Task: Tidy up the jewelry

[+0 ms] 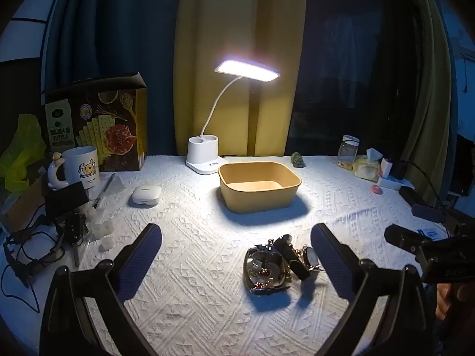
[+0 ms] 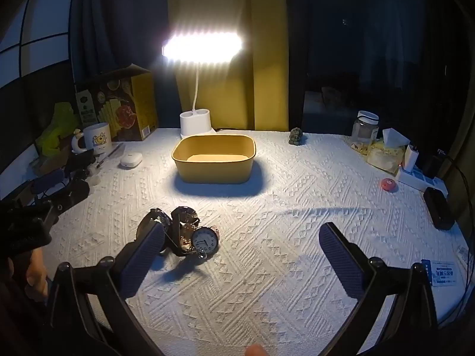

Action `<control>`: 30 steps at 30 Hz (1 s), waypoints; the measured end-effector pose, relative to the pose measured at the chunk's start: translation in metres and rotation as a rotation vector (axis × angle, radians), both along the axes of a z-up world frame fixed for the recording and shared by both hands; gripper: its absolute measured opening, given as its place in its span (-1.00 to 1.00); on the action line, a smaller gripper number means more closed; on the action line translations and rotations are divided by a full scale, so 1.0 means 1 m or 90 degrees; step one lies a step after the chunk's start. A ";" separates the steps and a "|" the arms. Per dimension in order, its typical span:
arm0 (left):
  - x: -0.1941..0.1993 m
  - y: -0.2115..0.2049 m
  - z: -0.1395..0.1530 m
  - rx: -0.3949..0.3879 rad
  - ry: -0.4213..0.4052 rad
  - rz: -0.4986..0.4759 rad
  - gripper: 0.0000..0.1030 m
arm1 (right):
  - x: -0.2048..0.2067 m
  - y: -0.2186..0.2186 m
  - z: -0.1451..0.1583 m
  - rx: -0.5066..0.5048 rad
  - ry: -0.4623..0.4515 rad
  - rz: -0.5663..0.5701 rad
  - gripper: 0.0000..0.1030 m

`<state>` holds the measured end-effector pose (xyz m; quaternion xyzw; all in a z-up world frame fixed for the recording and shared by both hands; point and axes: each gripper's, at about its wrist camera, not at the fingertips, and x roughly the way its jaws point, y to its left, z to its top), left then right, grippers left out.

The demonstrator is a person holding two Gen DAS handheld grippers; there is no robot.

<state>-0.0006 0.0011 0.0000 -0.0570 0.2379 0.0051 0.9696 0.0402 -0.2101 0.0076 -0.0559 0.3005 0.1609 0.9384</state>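
A pile of watches and jewelry (image 1: 279,264) lies on the white textured cloth, between my left gripper's fingers and nearer the right one. In the right wrist view the pile (image 2: 181,231) sits by my right gripper's left finger; a round watch face (image 2: 204,239) shows. An empty yellow tub (image 1: 259,185) stands behind it under the lamp; it also shows in the right wrist view (image 2: 214,158). My left gripper (image 1: 237,252) is open and empty above the cloth. My right gripper (image 2: 242,252) is open and empty.
A white desk lamp (image 1: 204,154) stands behind the tub. At left are a cracker box (image 1: 98,124), a mug (image 1: 78,164), a white earbud case (image 1: 145,195), keys and cables (image 1: 68,231). At right are a jar (image 2: 365,127), tissues (image 2: 386,151), a power strip (image 2: 418,178).
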 end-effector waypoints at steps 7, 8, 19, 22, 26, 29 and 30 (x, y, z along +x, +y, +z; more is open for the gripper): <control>0.001 -0.002 -0.001 0.011 0.009 -0.001 0.95 | 0.000 0.001 -0.001 0.001 -0.008 0.000 1.00; 0.002 -0.002 -0.001 0.012 0.010 -0.001 0.95 | 0.007 -0.001 -0.001 0.004 0.000 -0.003 1.00; 0.005 -0.001 0.000 -0.012 0.009 -0.013 0.95 | 0.006 -0.002 0.004 0.004 -0.005 -0.009 1.00; 0.005 -0.002 -0.001 -0.009 0.009 -0.013 0.95 | 0.007 -0.001 0.004 0.003 -0.004 -0.008 1.00; 0.005 0.000 -0.001 -0.017 0.005 -0.017 0.95 | 0.007 -0.002 0.001 0.004 -0.003 -0.009 1.00; 0.005 0.001 -0.002 -0.017 0.004 -0.021 0.95 | 0.007 -0.002 0.000 0.004 -0.004 -0.009 1.00; 0.005 0.000 -0.001 -0.017 0.004 -0.021 0.95 | 0.006 -0.002 0.000 0.004 -0.004 -0.009 1.00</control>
